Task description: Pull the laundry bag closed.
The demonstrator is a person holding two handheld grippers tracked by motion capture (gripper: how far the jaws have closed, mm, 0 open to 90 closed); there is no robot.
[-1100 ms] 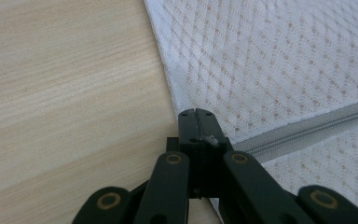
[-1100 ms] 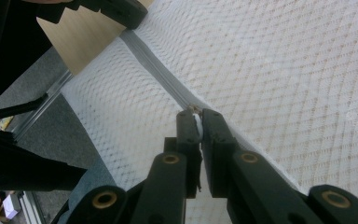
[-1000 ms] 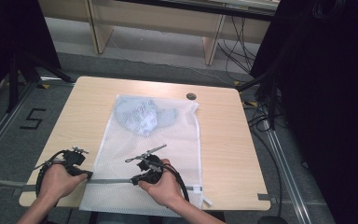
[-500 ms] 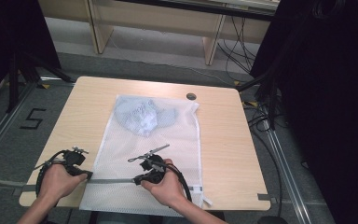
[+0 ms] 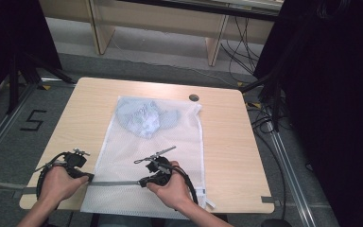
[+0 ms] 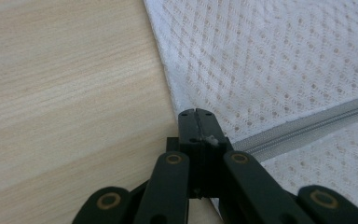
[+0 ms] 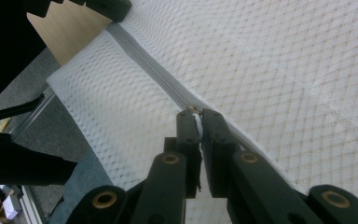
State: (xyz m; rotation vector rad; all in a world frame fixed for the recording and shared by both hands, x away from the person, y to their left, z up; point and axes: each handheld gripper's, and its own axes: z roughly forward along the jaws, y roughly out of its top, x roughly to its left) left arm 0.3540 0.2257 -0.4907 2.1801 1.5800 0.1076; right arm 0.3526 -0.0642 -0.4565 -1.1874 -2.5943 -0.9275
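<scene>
I'm working in a lab-like recording room: ahead of my fingers, beyond the plain wooden table (image 5: pixel 227 142), cables (image 5: pixel 238 42) trail over grey carpet, black curtains (image 5: pixel 331 94) hang right, floor tape marks "5" (image 5: pixel 33 120) left.

Both forearms are showing bare, no sleeves. The left gripper (image 5: pixel 78 165) and right gripper (image 5: pixel 153 172) are showing black bodies, black linked jaws with brass-coloured pivot pins, and looping black cables trailing behind.
</scene>
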